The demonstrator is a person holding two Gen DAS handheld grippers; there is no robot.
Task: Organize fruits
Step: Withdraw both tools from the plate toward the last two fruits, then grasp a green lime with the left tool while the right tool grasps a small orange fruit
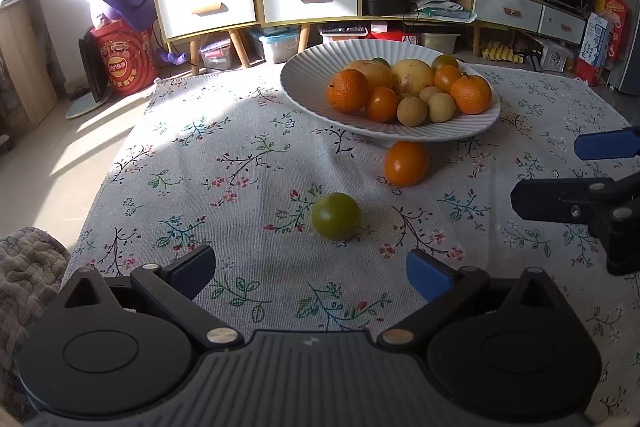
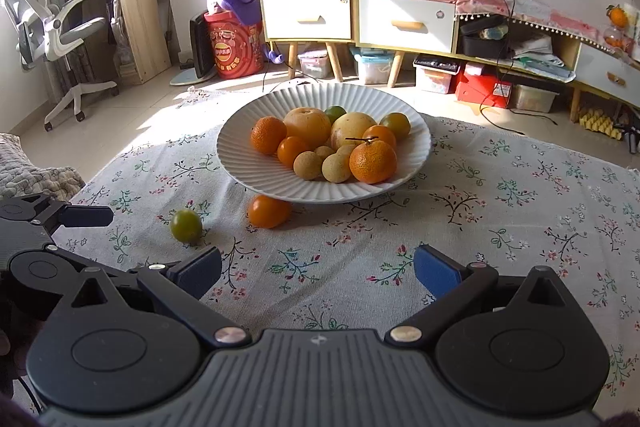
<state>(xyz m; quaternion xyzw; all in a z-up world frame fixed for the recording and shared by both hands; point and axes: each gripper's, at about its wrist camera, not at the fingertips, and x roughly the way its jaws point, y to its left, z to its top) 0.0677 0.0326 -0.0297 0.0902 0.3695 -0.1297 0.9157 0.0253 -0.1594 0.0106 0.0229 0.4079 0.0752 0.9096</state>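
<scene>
One ribbed white plate (image 2: 248,167); two mandarins (image 2: 373,161); two loose tomatoes on cloth: one orange (image 2: 269,212), one green (image 2: 186,225).

orange tomato (image 1: 406,164) top hidden under plate (image 1: 304,95) rim.

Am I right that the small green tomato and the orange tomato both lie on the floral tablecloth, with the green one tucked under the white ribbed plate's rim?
Not quite. It is the orange tomato that sits under the white ribbed plate's rim; the small green tomato lies apart, out on the floral tablecloth. The left wrist view shows it.
</scene>
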